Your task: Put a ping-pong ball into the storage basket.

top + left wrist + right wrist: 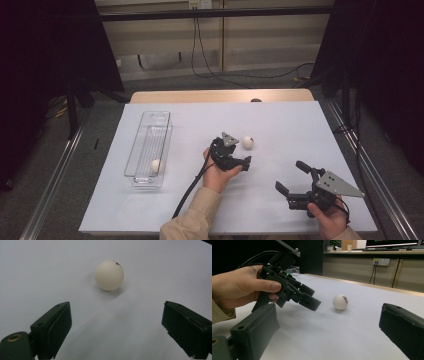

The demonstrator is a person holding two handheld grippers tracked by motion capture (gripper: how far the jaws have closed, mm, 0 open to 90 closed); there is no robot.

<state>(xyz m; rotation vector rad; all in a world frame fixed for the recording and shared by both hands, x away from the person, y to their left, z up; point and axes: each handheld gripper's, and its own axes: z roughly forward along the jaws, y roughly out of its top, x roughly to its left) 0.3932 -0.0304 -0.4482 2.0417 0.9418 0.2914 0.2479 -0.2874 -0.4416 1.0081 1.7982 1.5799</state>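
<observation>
The table (pixel 280 125), covered by a pale sheet, was seen to carry everything. A long clear bin (pixel 148 147) was set on its left part, lengthwise away from the person, and a white ball (pixel 156 165) was held inside it near the closer end. The right tongs (pixel 289 177) were held low over the near right part of the table, well apart from the bin, with the jaws spread wide and nothing between them. The left tongs (pixel 243 153) were held near the middle of the table, tilted down toward the surface; their jaws were likewise spread wide and empty. In the right gripper view the left tongs (pixel 308 298) were seen gripped by a hand (pixel 235 288), with the jaws pointed at the loose ball (pixel 340 302). That loose ball (pixel 247 142), white with a small dark mark, was seen resting on the table just beyond the left tongs, untouched; in the left gripper view the ball (pixel 109 275) was placed ahead of the open jaws, between their lines.
</observation>
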